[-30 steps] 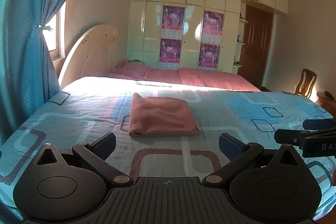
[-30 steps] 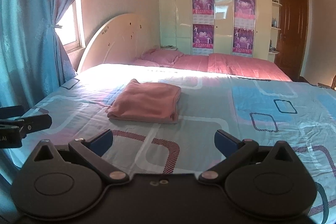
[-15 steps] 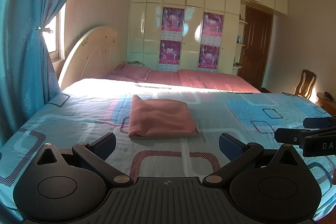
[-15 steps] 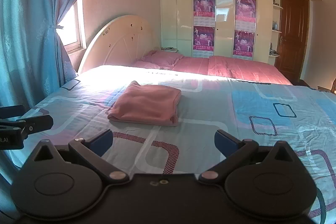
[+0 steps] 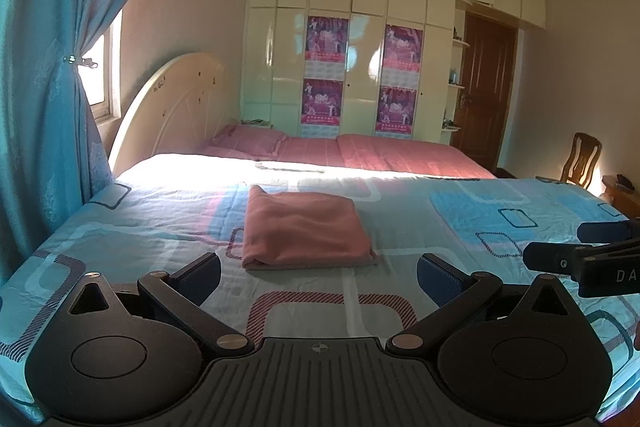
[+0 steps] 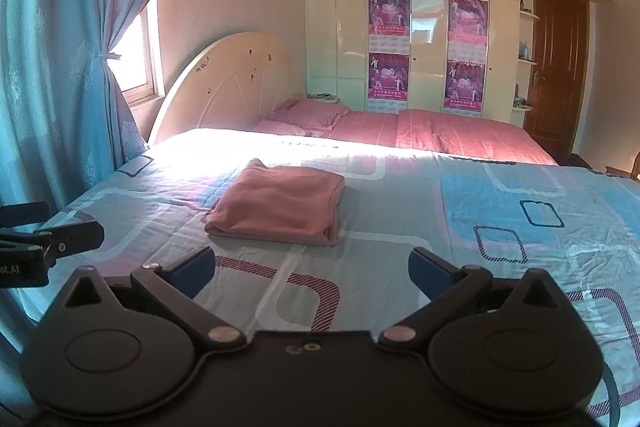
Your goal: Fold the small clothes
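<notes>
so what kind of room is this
A home bedroom, most likely. A bed with a curved headboard fills the view, a built-in wardrobe lines the far wall, and a folded pink garment lies on the sheet.

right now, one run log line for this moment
stage: folded | pink garment flat on bed sheet | left hand-held gripper open, empty | right hand-held gripper open, empty
</notes>
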Available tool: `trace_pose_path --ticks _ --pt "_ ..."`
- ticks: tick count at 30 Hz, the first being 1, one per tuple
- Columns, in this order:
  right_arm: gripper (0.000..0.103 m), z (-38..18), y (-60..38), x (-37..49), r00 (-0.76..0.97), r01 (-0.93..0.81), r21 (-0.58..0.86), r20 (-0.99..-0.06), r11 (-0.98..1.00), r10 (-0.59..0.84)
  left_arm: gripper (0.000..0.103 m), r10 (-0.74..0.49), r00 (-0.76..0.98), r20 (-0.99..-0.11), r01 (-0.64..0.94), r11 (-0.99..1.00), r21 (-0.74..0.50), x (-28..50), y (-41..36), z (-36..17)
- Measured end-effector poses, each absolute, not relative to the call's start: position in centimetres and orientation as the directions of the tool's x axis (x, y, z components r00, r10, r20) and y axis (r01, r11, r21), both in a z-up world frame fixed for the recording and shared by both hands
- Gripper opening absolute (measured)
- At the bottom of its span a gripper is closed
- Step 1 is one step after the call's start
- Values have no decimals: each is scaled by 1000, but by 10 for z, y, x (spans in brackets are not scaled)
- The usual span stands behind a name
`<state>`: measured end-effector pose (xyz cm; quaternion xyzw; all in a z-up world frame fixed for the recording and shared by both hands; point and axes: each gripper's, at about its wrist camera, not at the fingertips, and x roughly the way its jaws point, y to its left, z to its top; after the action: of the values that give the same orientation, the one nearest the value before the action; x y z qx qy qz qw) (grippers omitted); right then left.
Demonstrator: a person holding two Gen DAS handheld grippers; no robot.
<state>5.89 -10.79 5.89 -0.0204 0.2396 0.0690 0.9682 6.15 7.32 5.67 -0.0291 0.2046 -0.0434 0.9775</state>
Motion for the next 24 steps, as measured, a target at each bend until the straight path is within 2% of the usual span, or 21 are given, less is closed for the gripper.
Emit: trace_pose_path --ticks 24 --pt "102 61 -112 56 878 -144 -8 -462 990 124 103 -96 916 -390 73 995 -73 60 76 56"
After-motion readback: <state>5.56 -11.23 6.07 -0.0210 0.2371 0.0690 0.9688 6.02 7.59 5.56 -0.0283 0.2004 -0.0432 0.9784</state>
